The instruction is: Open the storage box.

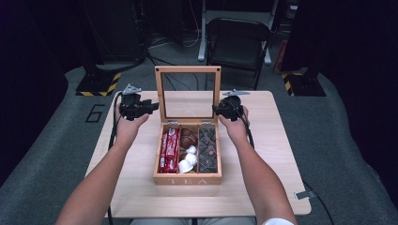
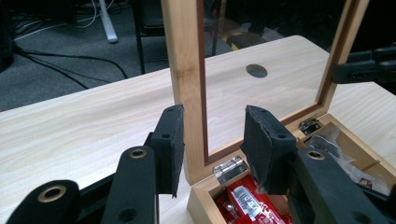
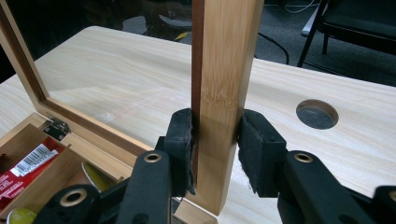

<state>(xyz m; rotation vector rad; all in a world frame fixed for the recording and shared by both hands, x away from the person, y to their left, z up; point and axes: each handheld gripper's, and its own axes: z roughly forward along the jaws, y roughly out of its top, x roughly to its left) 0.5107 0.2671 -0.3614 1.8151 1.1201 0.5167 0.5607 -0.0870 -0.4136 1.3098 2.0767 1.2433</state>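
Right gripper [image 3: 215,154] clamped on upright glass-paned wooden lid [image 3: 223,70] of wooden tea box [image 1: 187,179]; left gripper [image 2: 212,140] straddles opposite lid edge, one pad touching, the other clear.

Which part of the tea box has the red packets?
The left compartment, on the left hand-held gripper's side; the others hold round pods and dark pouches.

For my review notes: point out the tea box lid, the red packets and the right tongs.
Tea box lid [image 1: 160,93]: high view, left frame post.
Red packets [image 1: 170,150]: high view, middle of the stack.
Right tongs [image 3: 215,142]: right gripper view, between the pads.
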